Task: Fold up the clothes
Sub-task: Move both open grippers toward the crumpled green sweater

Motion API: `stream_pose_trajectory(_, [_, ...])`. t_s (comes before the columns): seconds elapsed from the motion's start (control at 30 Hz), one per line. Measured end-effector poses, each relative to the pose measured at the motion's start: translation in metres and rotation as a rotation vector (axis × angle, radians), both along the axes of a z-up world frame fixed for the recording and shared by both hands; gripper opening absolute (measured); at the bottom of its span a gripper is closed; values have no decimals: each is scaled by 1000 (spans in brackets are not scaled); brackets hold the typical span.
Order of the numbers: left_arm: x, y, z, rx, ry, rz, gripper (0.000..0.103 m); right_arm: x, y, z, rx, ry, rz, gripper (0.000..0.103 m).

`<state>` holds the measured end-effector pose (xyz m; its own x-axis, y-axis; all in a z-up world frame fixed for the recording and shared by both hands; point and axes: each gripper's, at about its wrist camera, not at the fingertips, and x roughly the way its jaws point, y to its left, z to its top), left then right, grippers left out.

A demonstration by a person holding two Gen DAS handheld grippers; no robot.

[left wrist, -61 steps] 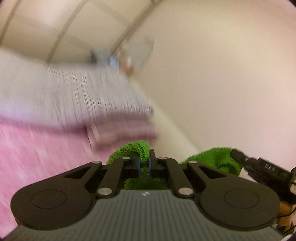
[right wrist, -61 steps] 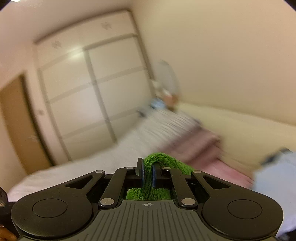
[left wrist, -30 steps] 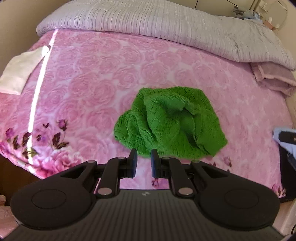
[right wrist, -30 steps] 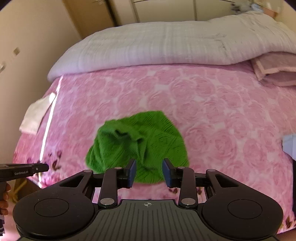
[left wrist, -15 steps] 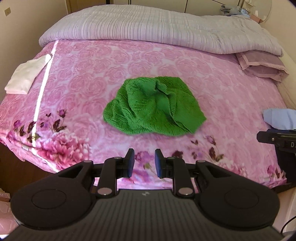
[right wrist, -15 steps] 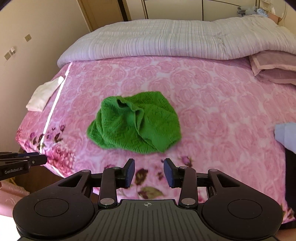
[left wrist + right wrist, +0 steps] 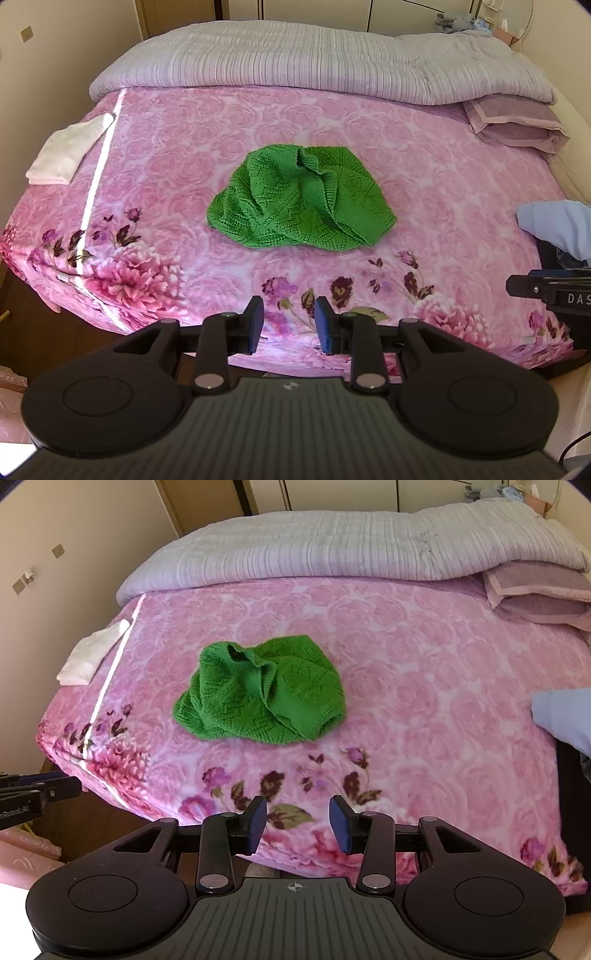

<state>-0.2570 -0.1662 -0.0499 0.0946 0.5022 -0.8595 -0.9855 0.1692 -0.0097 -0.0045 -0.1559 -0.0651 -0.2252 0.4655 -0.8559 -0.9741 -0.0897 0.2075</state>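
Cream walls (image 7: 74, 524) and, perhaps, wardrobe doors (image 7: 314, 11) behind the bed (image 7: 461, 177).

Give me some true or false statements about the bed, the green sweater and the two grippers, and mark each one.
1. The green sweater lies crumpled on the pink blanket. True.
2. The left gripper holds the sweater. False: its jaws are opening with nothing between them.
3. A white cloth lies near the bed's left edge. True.
4. The sweater is neatly folded. False: it is a rumpled heap.
5. The right gripper touches the sweater. False: it hangs near the foot of the bed, apart from it, jaws opening and empty.
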Motion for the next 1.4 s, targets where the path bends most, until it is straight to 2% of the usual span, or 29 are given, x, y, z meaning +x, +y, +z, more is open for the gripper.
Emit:
stream_pose_trajectory(0.4, [-5, 0, -5, -17, 2, 15, 26, -5, 2, -4, -5, -4, 5, 43])
stream_pose_trajectory(0.77, [-26, 40, -18, -23, -22, 26, 28, -14, 39, -12, -6, 17, -31, 43])
stream_pose_trajectory(0.93, [-41, 76, -36, -51, -31, 6, 29, -10, 70, -36, -8, 65, -112, 43])
stream_pose_trajectory(1.17, [-63, 140, -72, -108, -37, -70, 30, -17, 113, -81, -54, -42, -198, 43])
stream_pose_trajectory(1.4, [-69, 208, -120, -161, -62, -196, 32, -48, 145, -131, -109, -141, -196, 43])
